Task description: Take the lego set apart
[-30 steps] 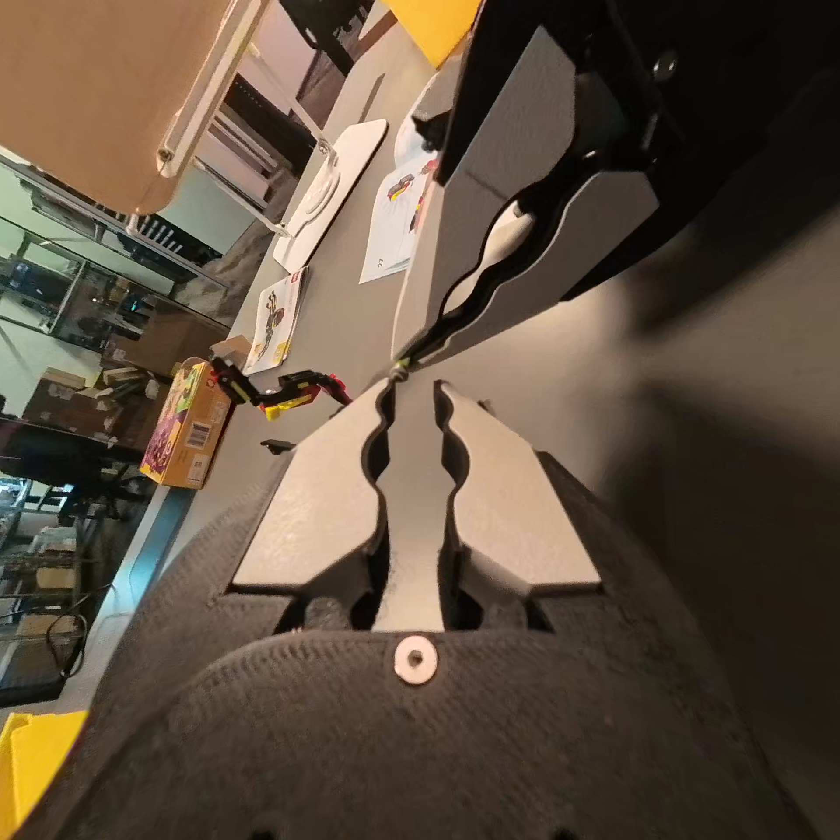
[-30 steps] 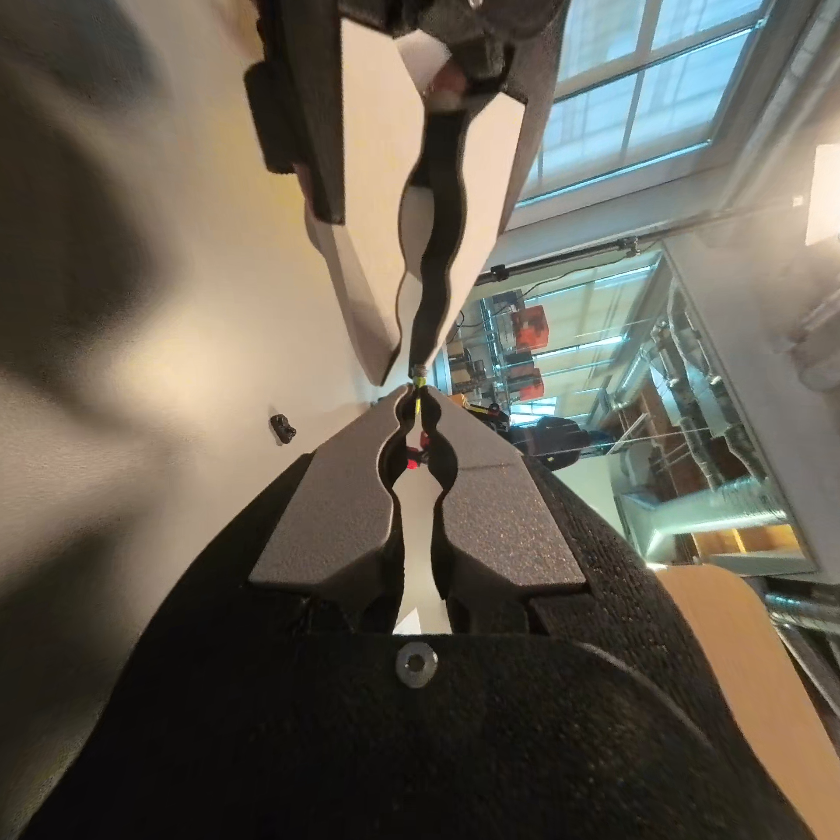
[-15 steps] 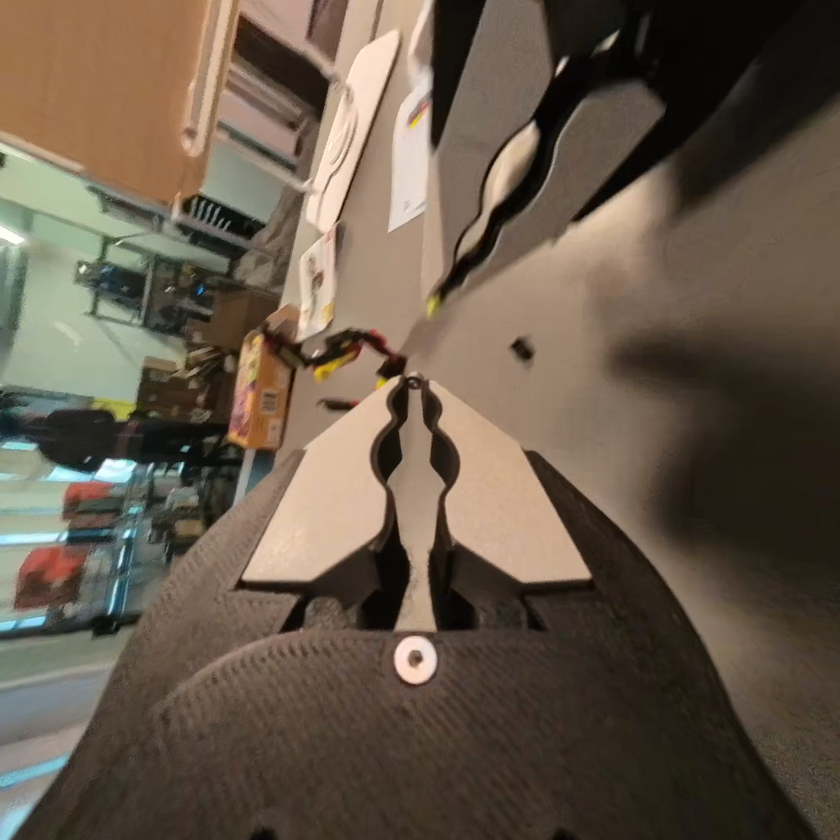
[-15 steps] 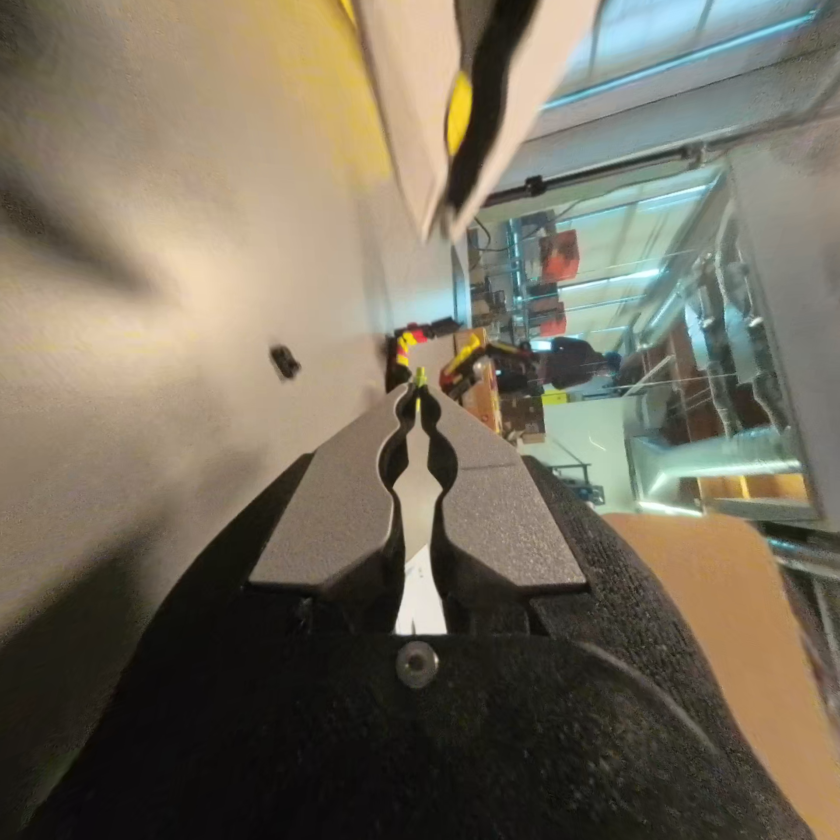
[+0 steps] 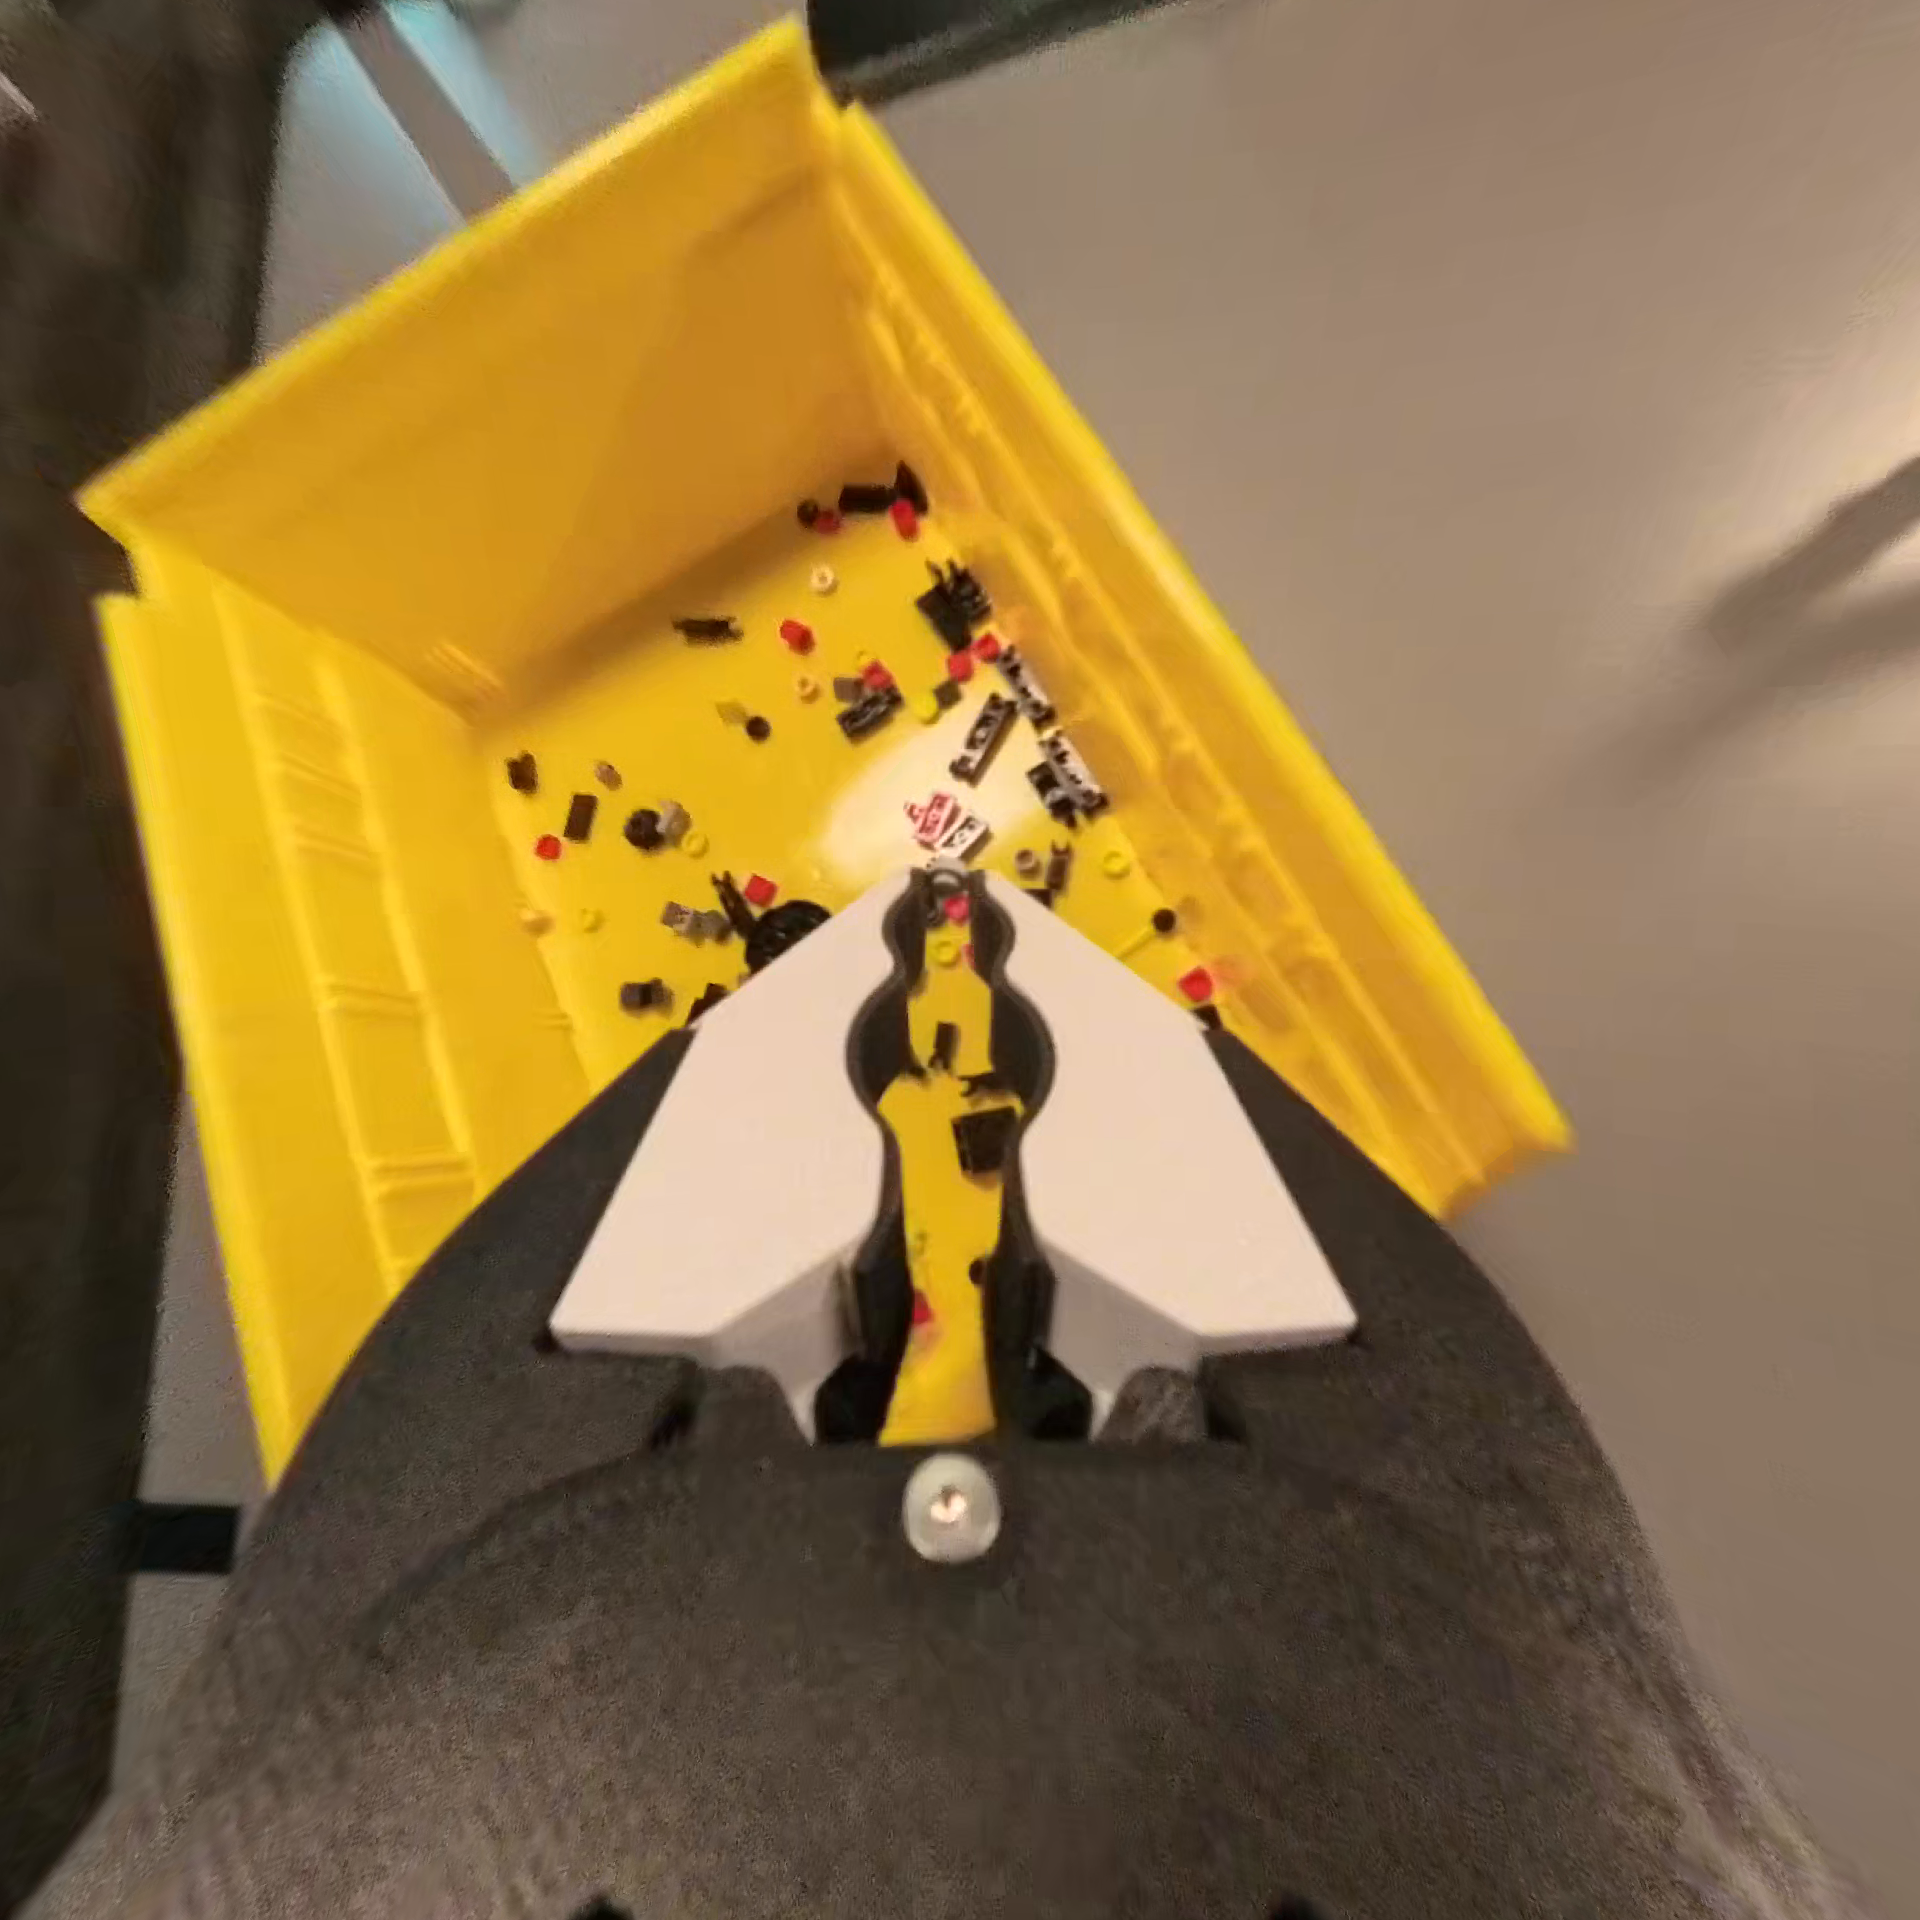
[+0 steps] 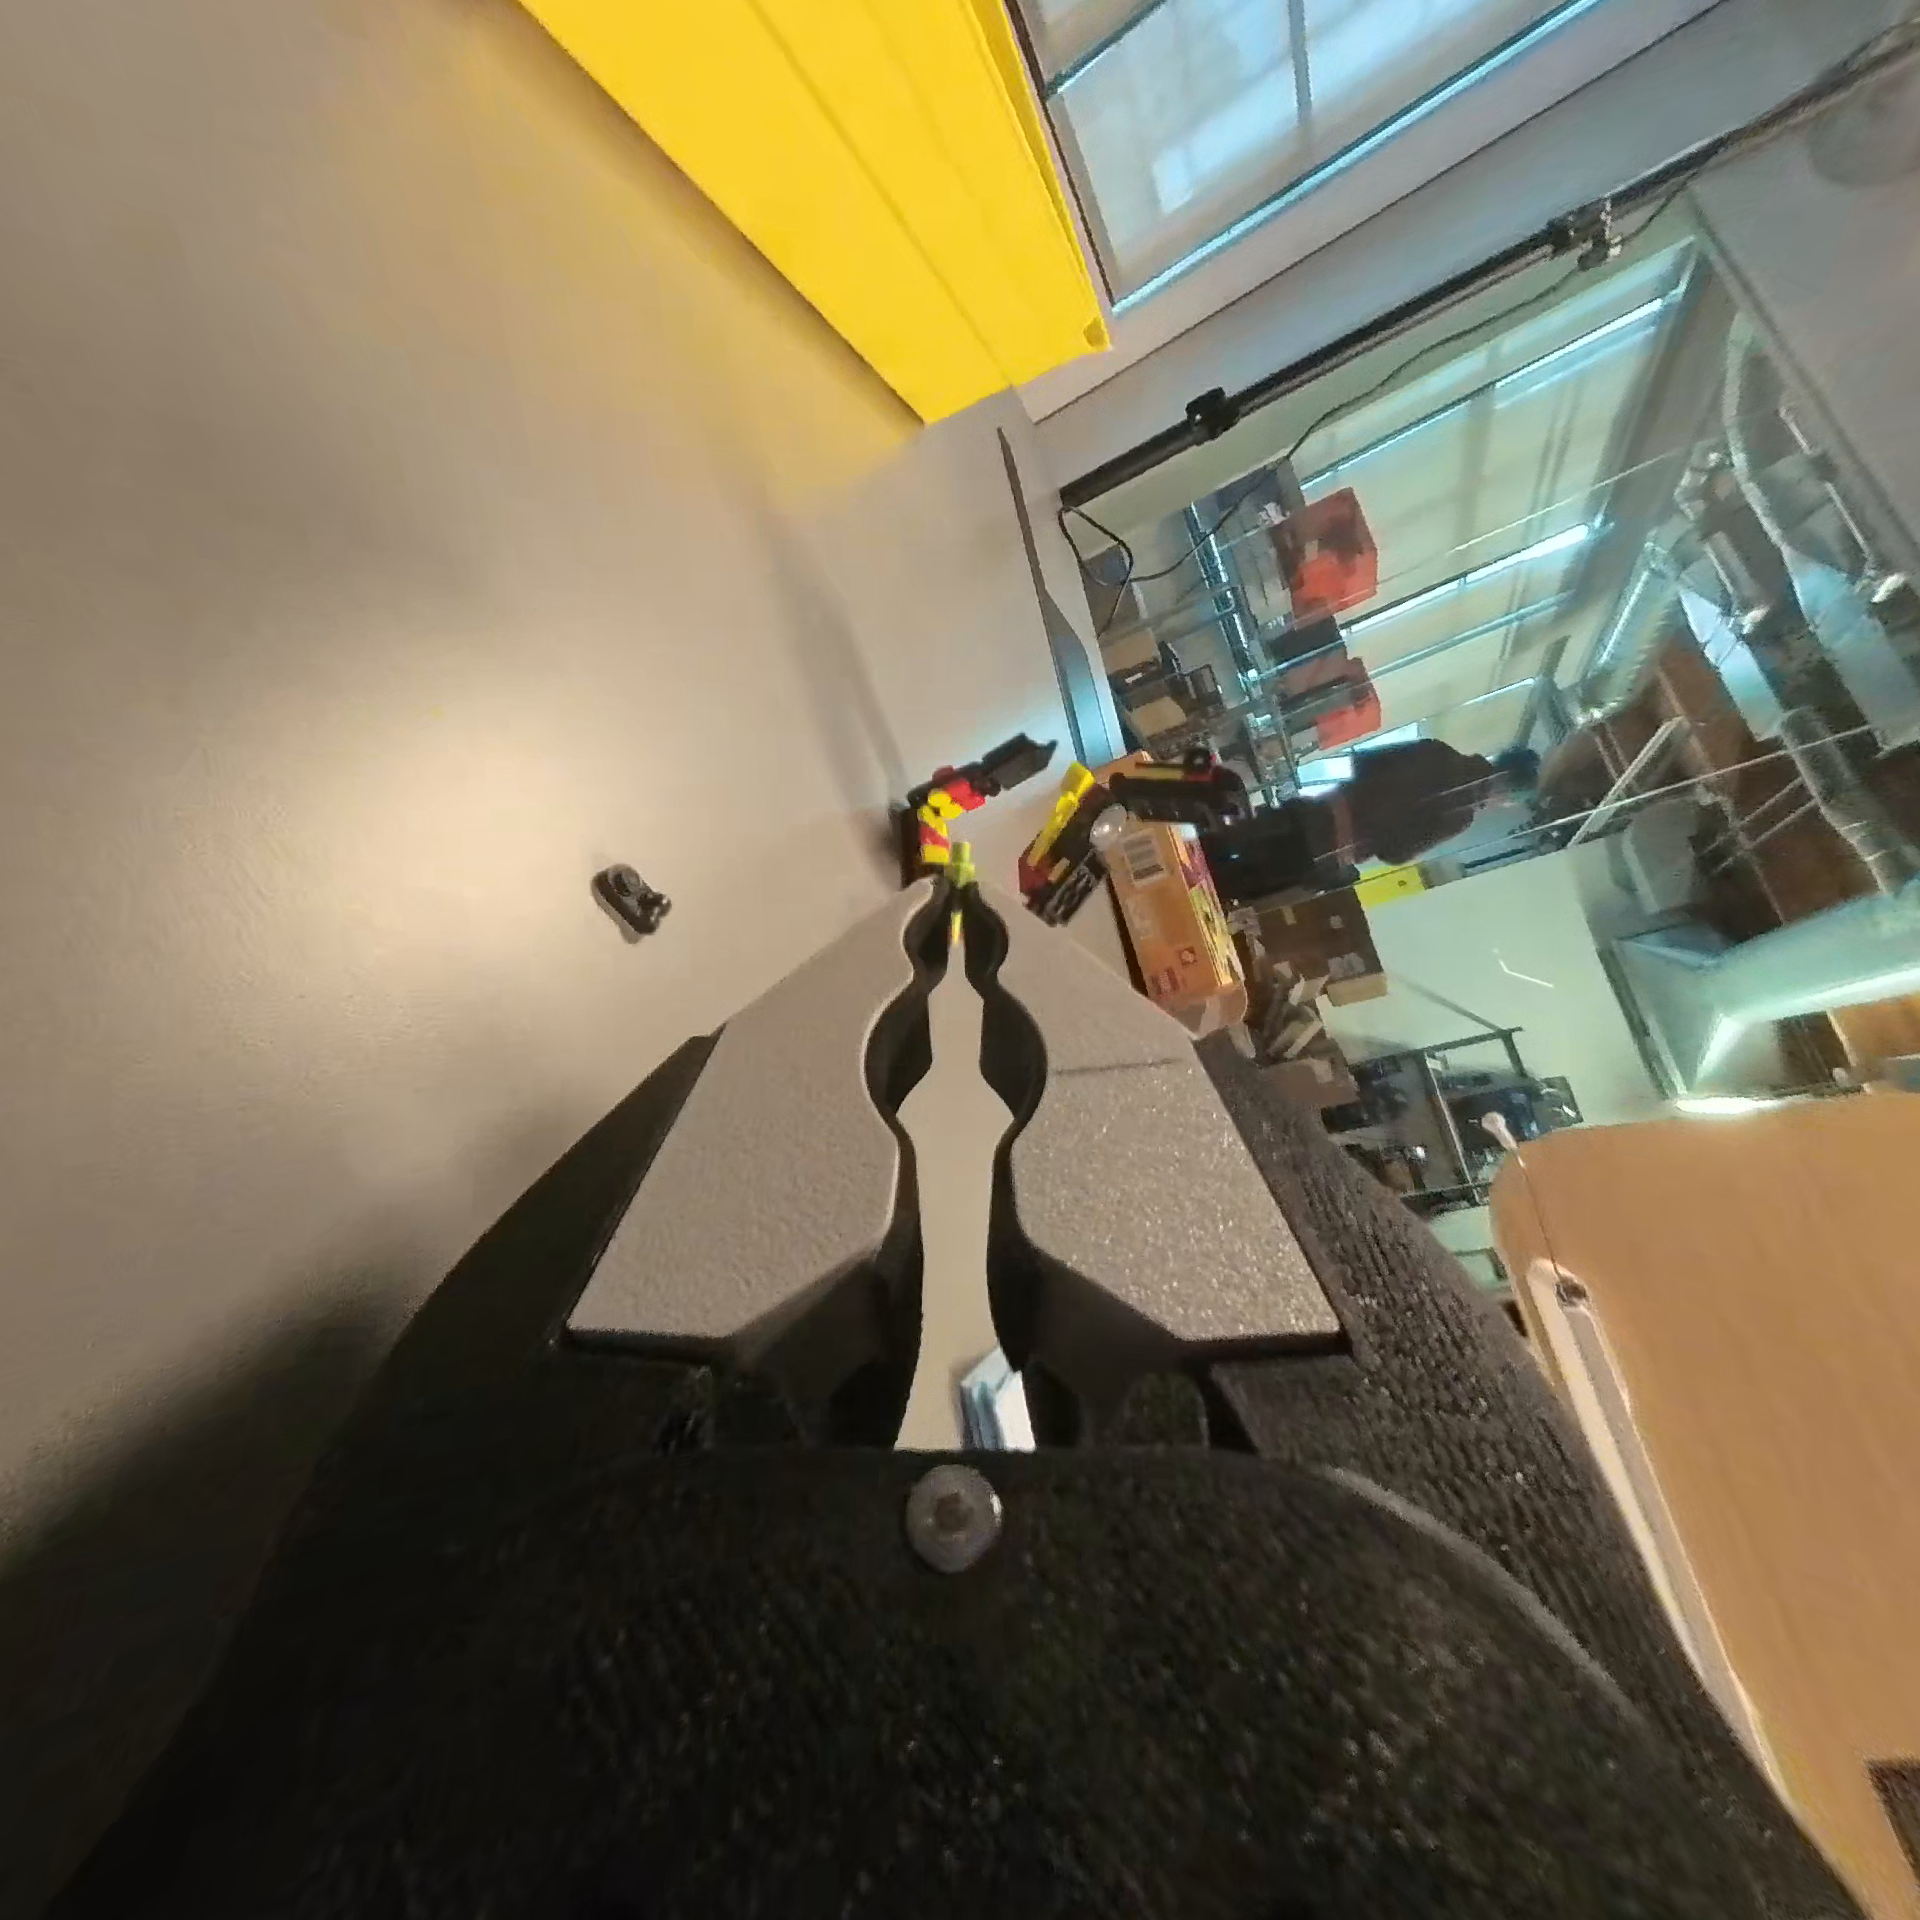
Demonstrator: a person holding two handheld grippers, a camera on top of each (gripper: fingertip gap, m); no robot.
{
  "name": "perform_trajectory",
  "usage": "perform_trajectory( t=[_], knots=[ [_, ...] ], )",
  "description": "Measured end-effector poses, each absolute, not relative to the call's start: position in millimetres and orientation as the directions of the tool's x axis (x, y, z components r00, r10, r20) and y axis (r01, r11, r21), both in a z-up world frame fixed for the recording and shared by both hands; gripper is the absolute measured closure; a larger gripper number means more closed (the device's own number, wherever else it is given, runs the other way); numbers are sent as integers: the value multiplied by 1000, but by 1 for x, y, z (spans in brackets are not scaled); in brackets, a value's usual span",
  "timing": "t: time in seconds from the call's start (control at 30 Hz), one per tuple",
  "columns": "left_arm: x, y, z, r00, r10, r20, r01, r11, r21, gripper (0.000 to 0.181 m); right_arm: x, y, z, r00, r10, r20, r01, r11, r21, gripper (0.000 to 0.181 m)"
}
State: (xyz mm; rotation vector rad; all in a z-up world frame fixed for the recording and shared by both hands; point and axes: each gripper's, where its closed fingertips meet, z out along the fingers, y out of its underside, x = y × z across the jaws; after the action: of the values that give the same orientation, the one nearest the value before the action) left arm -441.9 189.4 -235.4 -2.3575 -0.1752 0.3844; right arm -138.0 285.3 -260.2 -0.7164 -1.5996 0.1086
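Left gripper (image 5: 948, 883), pinching a small grey ring piece, is hovering over the yellow plastic bin (image 5: 623, 343) for dropping, while right gripper (image 6: 958, 896) is clamping a lime-green stud near the half-dismantled red-black-yellow lego model (image 6: 1049, 831) on the grey tabletop (image 6: 416, 623).

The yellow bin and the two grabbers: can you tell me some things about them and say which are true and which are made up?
1. The yellow bin holds many small loose lego pieces. True.
2. The left gripper hangs over the bin, shut on a tiny grey piece. True.
3. The right gripper is wide open and holds nothing. False: it is shut on a thin lime-green piece.
4. The table has no lego on it. False: a small black piece lies there, and part of the red, yellow and black model stands farther off.
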Motion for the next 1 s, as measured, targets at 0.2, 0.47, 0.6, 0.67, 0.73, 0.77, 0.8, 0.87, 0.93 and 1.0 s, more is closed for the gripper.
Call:
perform_trajectory(
  t=[0.2, 0.47, 0.6, 0.67, 0.73, 0.77, 0.8, 0.87, 0.93, 1.0],
  knots=[
    [-469, 187, -286, 943, 329, -54, 276, -862, -426, 132, -136, 290, -261, 21, 550, 835, 382, 767, -515, 181],
    [-483, 166, -316, 905, 423, -42, 401, -882, -246, 85, -136, 287, -262, 10, 570, 822, 376, 759, -531, 181],
    [-478, 172, -310, 904, 425, 35, 418, -868, -266, 88, -136, 286, -262, 4, 576, 817, 373, 757, -536, 181],
    [-469, 182, -303, 878, 443, 182, 478, -828, -294, 89, -136, 286, -263, 3, 579, 815, 375, 755, -538, 181],
    [-459, 192, -294, 810, 448, 379, 564, -772, -292, 85, -136, 286, -263, 2, 585, 811, 375, 751, -543, 181],
    [-456, 198, -288, 769, 435, 467, 599, -746, -291, 81, -136, 286, -263, 2, 587, 810, 375, 750, -544, 181],
    [-453, 204, -281, 732, 402, 549, 623, -722, -301, 78, -136, 286, -263, 2, 588, 809, 376, 749, -545, 181],
    [-447, 218, -266, 647, 313, 695, 668, -672, -320, 73, -136, 286, -264, -2, 592, 806, 377, 747, -548, 181],
    [-449, 224, -262, 603, 280, 747, 697, -641, -322, 72, -136, 285, -265, -8, 596, 803, 379, 745, -549, 181],
    [-455, 228, -265, 604, 267, 751, 703, -622, -344, 71, -137, 284, -267, -17, 598, 801, 381, 745, -548, 181]
  ],
)
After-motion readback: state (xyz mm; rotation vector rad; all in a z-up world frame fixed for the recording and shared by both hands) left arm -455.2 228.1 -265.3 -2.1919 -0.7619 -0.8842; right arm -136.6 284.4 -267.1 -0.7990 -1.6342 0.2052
